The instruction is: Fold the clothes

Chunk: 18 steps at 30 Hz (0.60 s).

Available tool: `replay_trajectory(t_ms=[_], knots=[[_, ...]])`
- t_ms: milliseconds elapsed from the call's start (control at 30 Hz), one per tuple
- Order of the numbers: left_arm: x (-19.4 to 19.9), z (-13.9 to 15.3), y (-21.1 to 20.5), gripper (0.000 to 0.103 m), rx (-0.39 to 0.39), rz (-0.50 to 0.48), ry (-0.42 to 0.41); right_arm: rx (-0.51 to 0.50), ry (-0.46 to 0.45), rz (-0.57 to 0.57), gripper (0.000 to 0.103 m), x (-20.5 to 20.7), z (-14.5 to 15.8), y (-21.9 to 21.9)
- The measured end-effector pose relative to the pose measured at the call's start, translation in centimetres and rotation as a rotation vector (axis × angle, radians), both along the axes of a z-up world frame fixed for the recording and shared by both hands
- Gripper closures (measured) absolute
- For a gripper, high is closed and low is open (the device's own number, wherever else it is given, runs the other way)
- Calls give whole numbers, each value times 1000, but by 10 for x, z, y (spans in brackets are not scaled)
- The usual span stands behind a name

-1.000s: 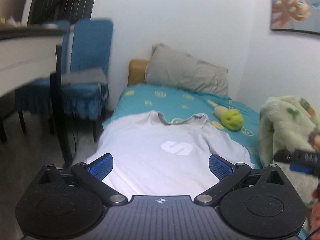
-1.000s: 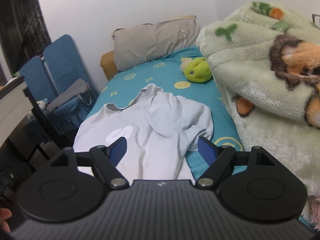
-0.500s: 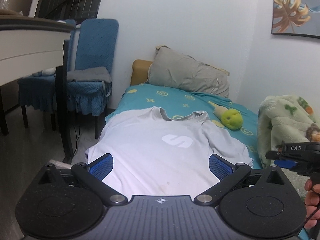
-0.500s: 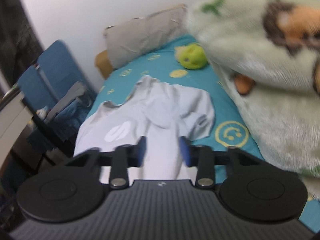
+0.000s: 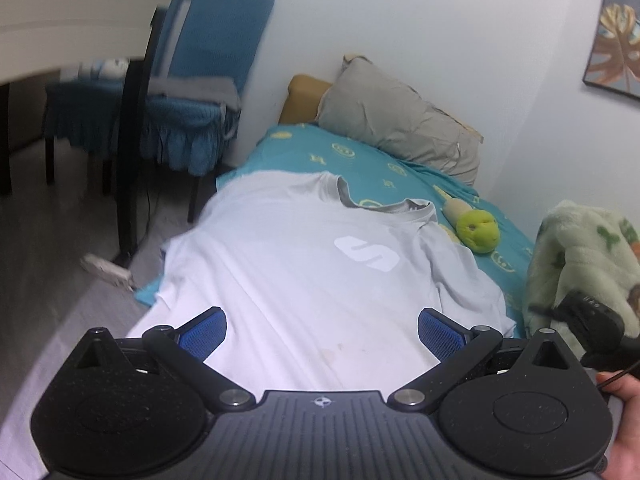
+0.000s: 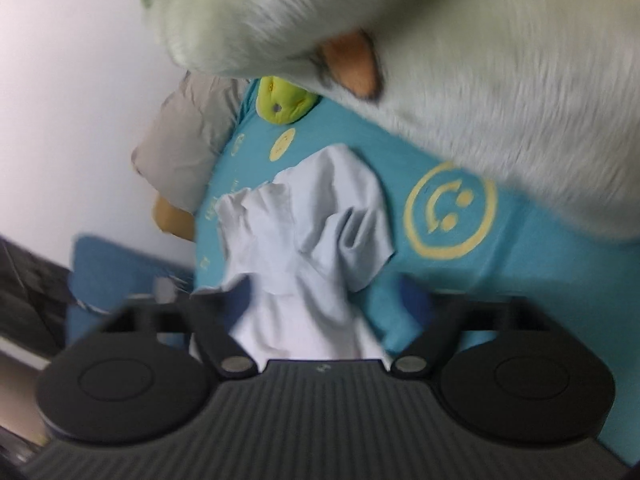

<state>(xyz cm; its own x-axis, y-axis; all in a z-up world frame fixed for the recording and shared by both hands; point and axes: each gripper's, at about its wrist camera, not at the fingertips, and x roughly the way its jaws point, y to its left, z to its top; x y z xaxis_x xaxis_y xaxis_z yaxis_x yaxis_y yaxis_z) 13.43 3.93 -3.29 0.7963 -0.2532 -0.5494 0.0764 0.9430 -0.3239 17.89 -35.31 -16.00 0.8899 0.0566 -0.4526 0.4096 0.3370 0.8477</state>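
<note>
White T-shirt (image 5: 304,280) lay flat on teal bedsheet (image 5: 360,160), frame centre, grey logo on chest. Right wrist view alone showed sleeve (image 6: 352,240) bunched, fleece blanket (image 6: 480,80) filling upper right. Left gripper (image 5: 322,332) jaws apart above hem. Right gripper (image 6: 328,300), rolled, jaws just reopened wide, nothing pinched.
</note>
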Motion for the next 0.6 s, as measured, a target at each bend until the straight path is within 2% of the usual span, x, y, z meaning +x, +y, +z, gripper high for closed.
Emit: replay_trajectory(t_ms=[100,233,333,433,600], knots=[[14,-9,7,0,-51,16,31,78,-35,-7,14,12,-9,2],[28,-22,13,0,-132,37,80,136,-25,-40,13,31,-23,1],[35,-31,18,0,-184,51,103,123,-80,-51,16,46,-25,1],[41,-38,17,0,-207,52,121,119,-84,-68,15,62,-27,-1],[50,-47,10,0,-208,32,130,16,-51,-78,15,91,-23,3]])
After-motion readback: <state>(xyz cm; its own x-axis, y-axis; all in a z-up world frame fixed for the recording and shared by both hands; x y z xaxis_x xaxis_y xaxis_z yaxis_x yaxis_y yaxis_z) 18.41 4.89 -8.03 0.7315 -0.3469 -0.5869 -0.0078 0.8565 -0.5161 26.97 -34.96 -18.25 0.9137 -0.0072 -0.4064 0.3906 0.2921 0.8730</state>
